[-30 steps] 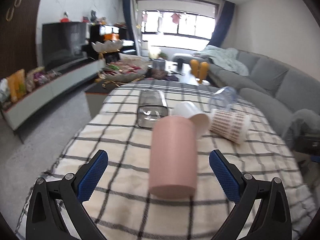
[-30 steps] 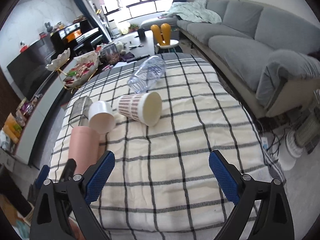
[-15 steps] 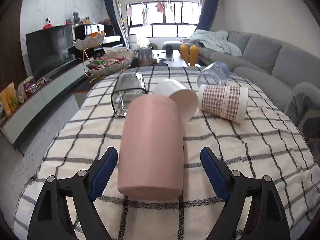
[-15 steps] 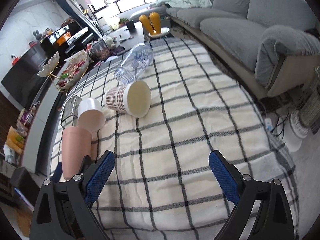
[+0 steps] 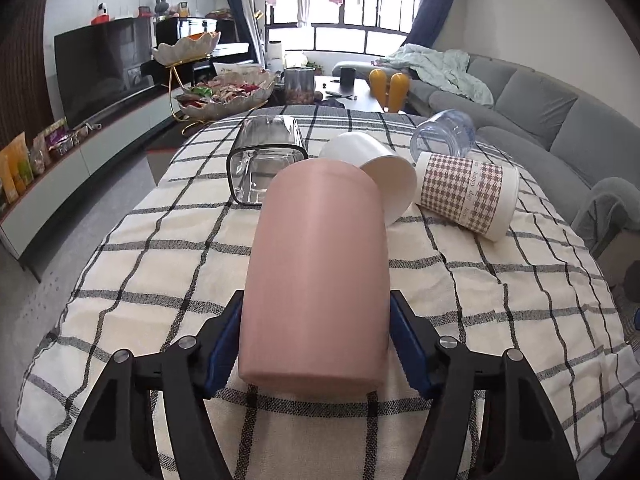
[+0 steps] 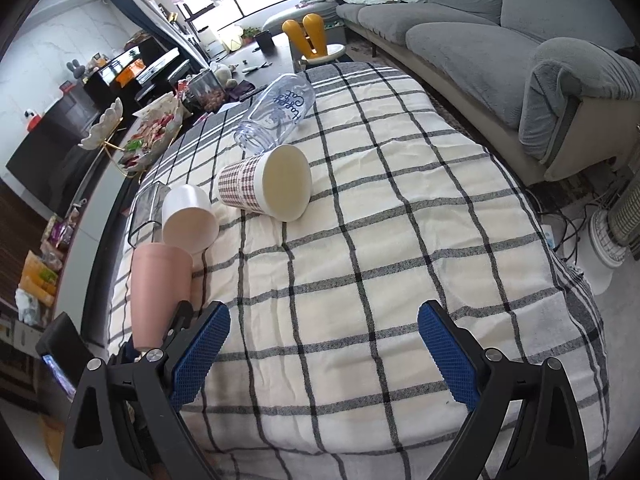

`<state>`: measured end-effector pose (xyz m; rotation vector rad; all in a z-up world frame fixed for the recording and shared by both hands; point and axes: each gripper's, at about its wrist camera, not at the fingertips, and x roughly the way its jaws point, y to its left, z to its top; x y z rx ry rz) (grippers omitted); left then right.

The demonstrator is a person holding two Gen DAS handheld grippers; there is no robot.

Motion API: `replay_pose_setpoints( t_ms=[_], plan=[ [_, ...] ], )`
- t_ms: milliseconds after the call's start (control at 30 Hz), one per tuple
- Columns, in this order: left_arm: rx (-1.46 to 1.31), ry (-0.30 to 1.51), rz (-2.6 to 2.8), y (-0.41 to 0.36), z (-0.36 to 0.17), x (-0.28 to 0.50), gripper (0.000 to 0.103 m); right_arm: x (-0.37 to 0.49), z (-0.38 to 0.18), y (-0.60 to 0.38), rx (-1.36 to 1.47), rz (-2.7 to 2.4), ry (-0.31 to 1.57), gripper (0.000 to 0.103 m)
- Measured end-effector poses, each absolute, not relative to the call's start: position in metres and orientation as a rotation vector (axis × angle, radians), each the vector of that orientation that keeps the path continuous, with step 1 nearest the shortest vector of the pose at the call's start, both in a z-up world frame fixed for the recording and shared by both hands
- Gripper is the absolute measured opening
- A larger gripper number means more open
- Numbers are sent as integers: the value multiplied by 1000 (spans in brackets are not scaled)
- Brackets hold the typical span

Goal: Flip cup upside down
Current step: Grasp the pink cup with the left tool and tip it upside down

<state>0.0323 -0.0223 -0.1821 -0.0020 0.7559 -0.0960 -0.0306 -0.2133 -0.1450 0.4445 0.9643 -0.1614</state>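
A pink cup [image 5: 316, 272] lies on its side on the checked tablecloth [image 5: 500, 320], its closed base toward the camera. My left gripper [image 5: 310, 344] has its blue pads against both sides of the cup's base end, shut on it. In the right wrist view the pink cup [image 6: 158, 284] lies at the left, with the left gripper's fingers at its near end. My right gripper [image 6: 324, 356] is open and empty above the cloth's near middle.
Behind the pink cup lie a white cup [image 5: 376, 168], a houndstooth paper cup [image 5: 468, 196], a clear plastic jar [image 5: 444, 136] and a clear square container [image 5: 264, 160], all on their sides. A grey sofa [image 6: 500, 40] stands to the right; the table edge runs along the left.
My left gripper has moved forward around the pink cup and closed its pads onto the base end. My right gripper has stayed open and only shifted its view slightly.
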Motion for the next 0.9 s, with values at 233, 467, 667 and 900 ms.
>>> replay_pose_setpoints(
  t_ms=[233,467,667,900],
  plan=[
    [-17,854,-99,-17,-169,36,67,-35,-130,-214,473,-144,940,95],
    [88,1108,-156,-24,-137,46,67,-33,-103,-213,544,-149,979,95],
    [153,1426,-232,-32,-120,70,67,-24,-90,-215,630,-122,1019,95],
    [278,1737,-272,-58,-127,102,67,-4,-97,-228,786,-106,1074,95]
  ],
)
